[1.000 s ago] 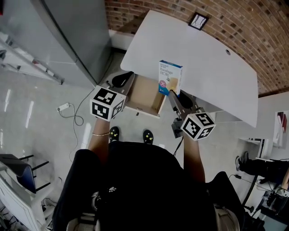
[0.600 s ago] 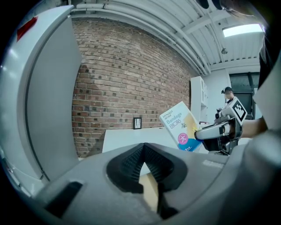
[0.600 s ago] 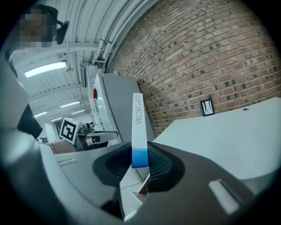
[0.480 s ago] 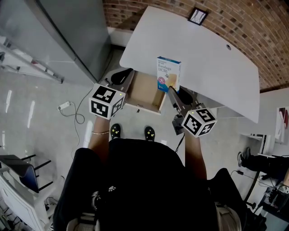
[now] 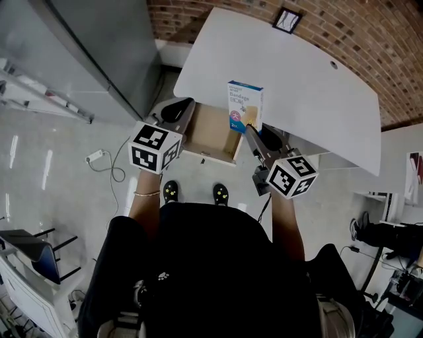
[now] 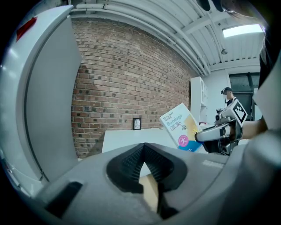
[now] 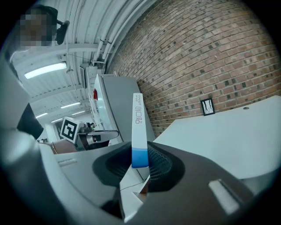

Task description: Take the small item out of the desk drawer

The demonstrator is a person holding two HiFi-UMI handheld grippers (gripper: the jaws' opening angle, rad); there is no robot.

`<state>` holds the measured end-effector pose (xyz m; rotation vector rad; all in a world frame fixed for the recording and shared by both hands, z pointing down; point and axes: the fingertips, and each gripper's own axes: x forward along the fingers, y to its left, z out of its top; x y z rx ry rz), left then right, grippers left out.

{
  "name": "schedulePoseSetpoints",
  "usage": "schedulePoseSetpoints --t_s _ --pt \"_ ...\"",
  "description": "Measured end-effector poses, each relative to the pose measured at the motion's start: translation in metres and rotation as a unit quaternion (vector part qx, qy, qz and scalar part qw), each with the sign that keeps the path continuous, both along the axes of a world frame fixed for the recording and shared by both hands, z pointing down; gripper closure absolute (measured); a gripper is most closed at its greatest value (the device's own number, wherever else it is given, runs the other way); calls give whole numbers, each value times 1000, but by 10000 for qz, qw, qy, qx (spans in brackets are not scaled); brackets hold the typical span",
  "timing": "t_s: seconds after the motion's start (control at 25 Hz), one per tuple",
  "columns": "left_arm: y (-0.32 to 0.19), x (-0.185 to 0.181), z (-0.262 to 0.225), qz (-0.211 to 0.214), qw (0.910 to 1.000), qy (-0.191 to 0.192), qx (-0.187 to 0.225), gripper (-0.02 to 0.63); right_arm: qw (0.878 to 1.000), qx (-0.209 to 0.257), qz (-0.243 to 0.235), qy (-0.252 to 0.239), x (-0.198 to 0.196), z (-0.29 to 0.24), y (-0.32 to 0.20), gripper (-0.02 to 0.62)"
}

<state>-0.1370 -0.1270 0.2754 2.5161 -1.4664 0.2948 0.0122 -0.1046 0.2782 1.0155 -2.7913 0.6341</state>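
Note:
The small item is a white and blue bandage box (image 5: 244, 105). It stands upright between the pads of my right gripper (image 5: 250, 131), which is shut on its blue bottom edge (image 7: 138, 127). The box hangs over the right rim of the open wooden drawer (image 5: 210, 135) under the white desk (image 5: 297, 86). My left gripper (image 5: 177, 111) is shut with nothing in it, at the drawer's left side. In the left gripper view the closed jaws (image 6: 142, 165) point toward the desk, and the box (image 6: 181, 129) shows to the right. The drawer's floor looks bare.
A small framed picture (image 5: 288, 20) stands at the desk's far edge against the brick wall. A grey cabinet (image 5: 99, 53) rises left of the desk. A cable and plug (image 5: 99, 162) lie on the floor at the left. My feet are just below the drawer front.

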Motion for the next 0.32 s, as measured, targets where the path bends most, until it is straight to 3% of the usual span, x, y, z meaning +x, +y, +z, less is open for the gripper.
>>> schedulePoseSetpoints --t_s 0.32 --pt "-1 1 0 6 10000 0 -8 607 10000 -49 -18 20 2 2 1 495"
